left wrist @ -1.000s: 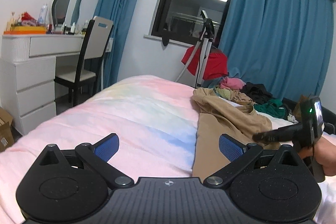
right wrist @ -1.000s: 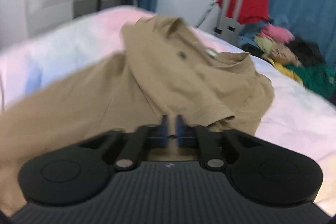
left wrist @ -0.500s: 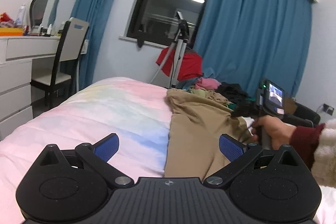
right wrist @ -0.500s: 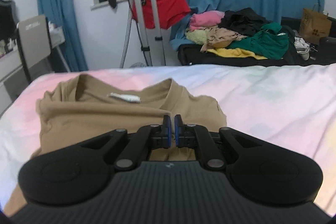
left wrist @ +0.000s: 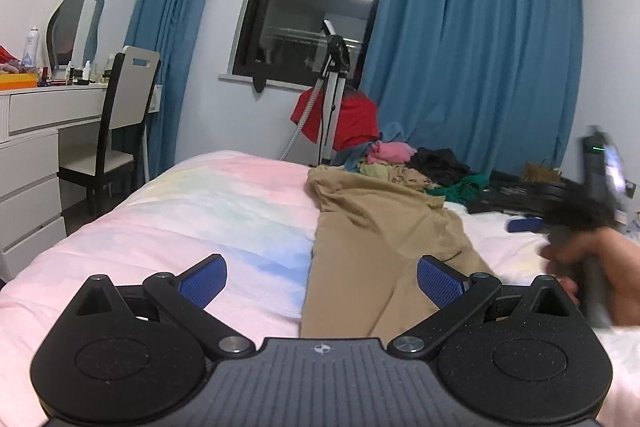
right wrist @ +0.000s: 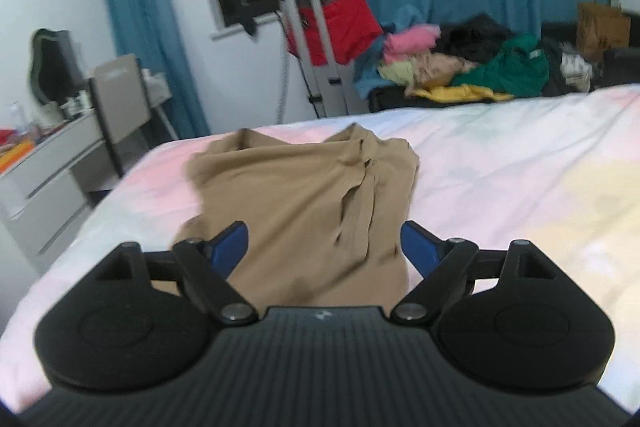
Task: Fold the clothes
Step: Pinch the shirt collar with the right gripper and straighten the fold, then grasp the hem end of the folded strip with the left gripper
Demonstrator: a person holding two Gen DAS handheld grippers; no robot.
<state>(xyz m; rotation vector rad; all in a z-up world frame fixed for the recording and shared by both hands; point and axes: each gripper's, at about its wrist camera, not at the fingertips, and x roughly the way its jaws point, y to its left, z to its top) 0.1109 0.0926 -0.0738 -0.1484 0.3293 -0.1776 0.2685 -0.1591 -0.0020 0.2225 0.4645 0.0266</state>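
A tan shirt (left wrist: 384,227) lies partly folded on the pastel bed (left wrist: 224,211), collar end towards the far edge. It also shows in the right wrist view (right wrist: 304,195), with one side folded over in creases. My left gripper (left wrist: 322,277) is open and empty, above the bed at the shirt's near left edge. My right gripper (right wrist: 324,247) is open and empty, just above the shirt's near end. In the left wrist view the right gripper (left wrist: 528,225) shows blurred at the right, held in a hand.
A pile of mixed clothes (right wrist: 460,67) lies beyond the bed's far side. A garment steamer stand (left wrist: 332,99) with a red garment stands by the window. A white dresser (left wrist: 36,131) and a chair (left wrist: 120,131) are at the left. Blue curtains hang behind.
My right gripper has opened, let go of the shirt and drawn back; the shirt now lies folded over. The left gripper has stayed open, its view shifting a little.
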